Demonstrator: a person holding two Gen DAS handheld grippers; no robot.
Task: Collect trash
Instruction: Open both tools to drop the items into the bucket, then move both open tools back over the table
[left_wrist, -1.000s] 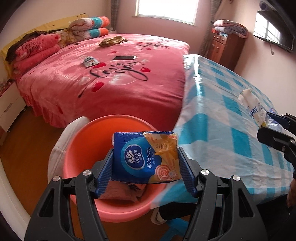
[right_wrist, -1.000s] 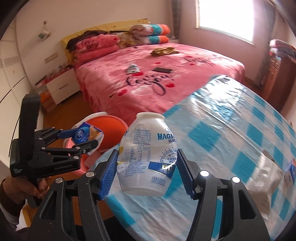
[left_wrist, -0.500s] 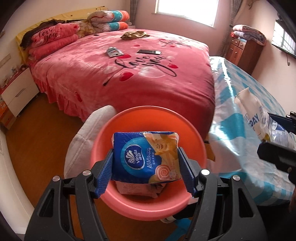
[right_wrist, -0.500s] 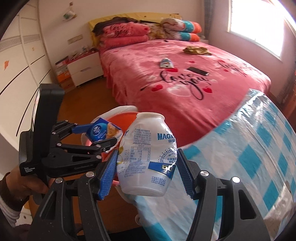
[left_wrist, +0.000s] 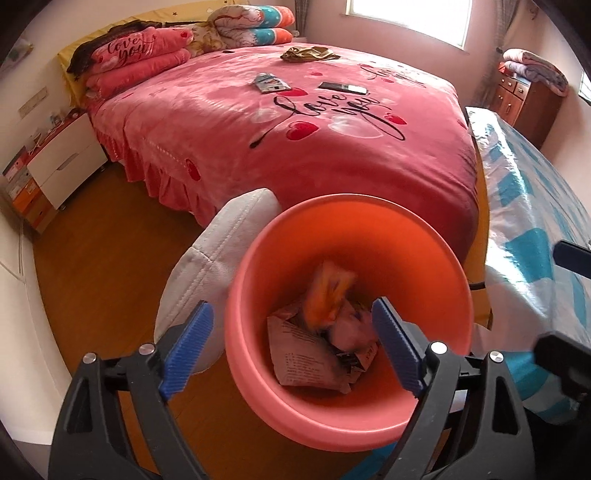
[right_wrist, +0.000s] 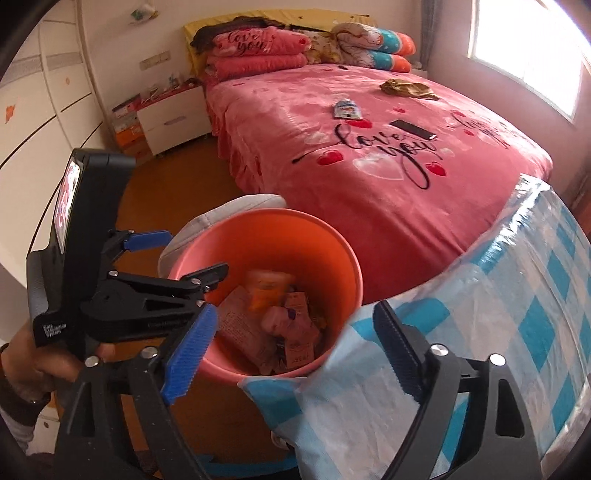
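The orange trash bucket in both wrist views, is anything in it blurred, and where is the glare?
Left wrist view: an orange-yellow packet inside the orange plastic bucket is smeared by motion blur, while the crumpled newspaper reads sharper. Right wrist view: the window is blown out white, and the blue-checked plastic tablecloth shows sheen.

Daylight from window (right_wrist: 532, 55), blown out; glare on tablecloth (right_wrist: 498, 258). Fisheye bends edges; bin contents (left_wrist: 328, 295) motion-blurred.
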